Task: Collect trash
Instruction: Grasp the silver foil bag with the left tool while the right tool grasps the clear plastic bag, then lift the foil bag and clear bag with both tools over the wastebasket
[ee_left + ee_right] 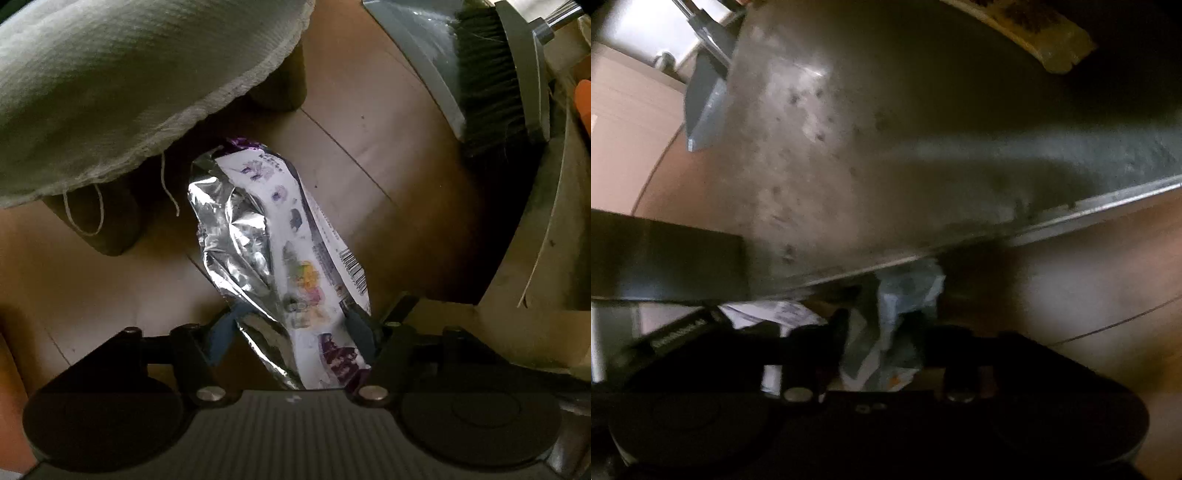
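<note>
A foil snack wrapper [273,236], silver inside and white with purple print outside, lies on the brown floor in the left wrist view. My left gripper [291,326] points steeply down at it, and its blue pads [221,332] touch the wrapper's near end on both sides. In the right wrist view a crumpled pale blue and white wrapper [886,314] sits between the dark fingers of my right gripper [884,334], which press on it. This view is dim and blurred. A white paper scrap [772,314] lies just left of it.
A white fabric cover [122,85] hangs over two round brown furniture legs [107,225] at the upper left. A grey dustpan [424,55] and a black brush [484,74] stand at the upper right. A large grey panel [868,147] looms right above my right gripper.
</note>
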